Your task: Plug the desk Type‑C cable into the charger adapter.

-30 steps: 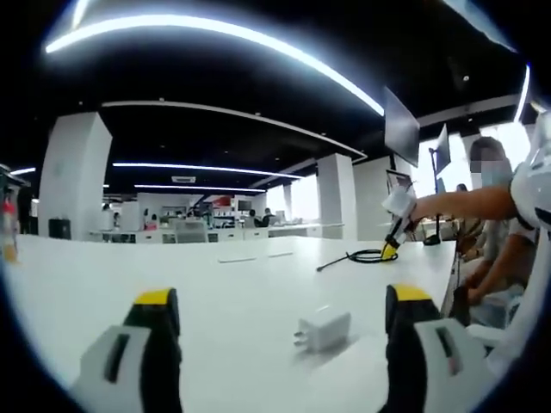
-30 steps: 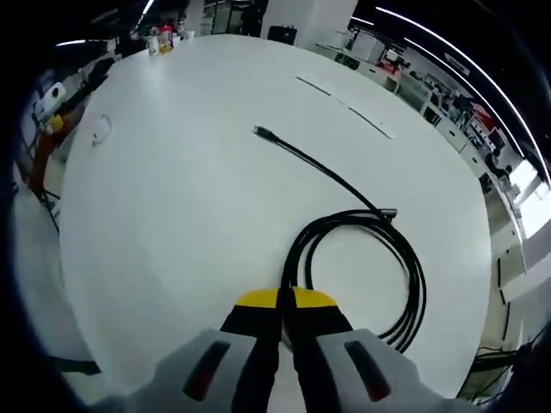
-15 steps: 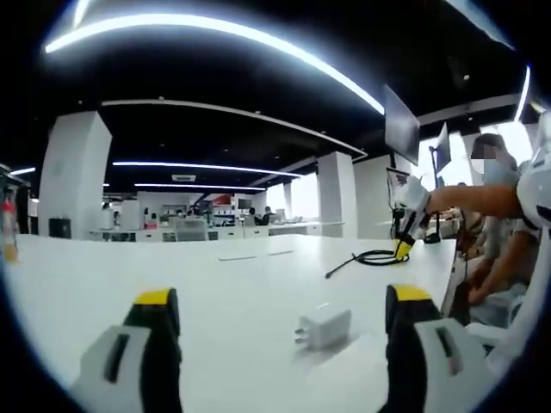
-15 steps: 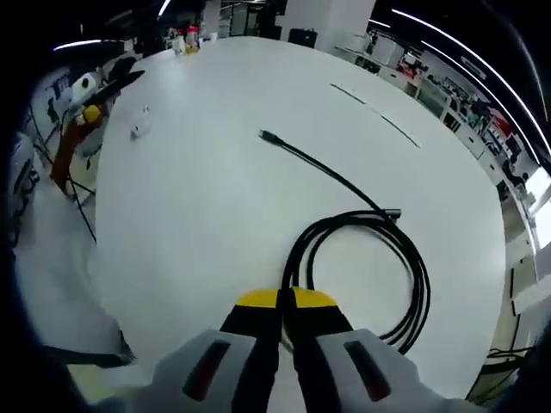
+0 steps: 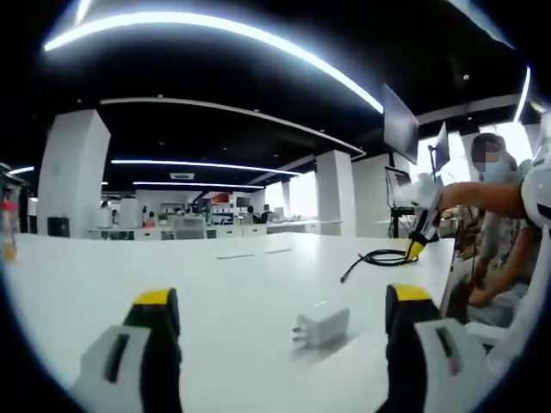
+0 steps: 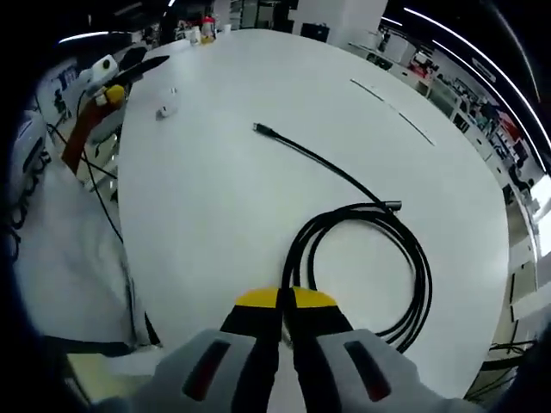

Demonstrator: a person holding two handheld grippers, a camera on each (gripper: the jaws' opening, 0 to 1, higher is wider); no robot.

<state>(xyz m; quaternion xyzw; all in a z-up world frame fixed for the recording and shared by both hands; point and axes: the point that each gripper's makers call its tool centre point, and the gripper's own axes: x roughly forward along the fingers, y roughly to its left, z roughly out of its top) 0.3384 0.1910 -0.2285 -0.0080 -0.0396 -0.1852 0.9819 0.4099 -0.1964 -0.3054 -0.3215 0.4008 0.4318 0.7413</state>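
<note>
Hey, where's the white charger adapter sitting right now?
In the left gripper view the charger adapter lies on the white table, between the open left claw's jaws, nearer the right one.

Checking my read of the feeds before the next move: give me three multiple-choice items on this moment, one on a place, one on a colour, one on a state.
1. Where does the white charger adapter lie in the left gripper view?
A. On the table between the left tongs' jaws
B. On the floor
C. On top of the coiled cable

2. What colour are the tips of the right tongs?
A. Red
B. Yellow
C. Green

3. How do the right tongs stand?
A. Wide open above the table
B. Shut on the black cable
C. Shut on the adapter

Answers:
1 A, it rests on the white table between the left tongs jaws.
2 B, both tips are yellow.
3 B, the jaws are pressed together where the coil passes between them.
</note>
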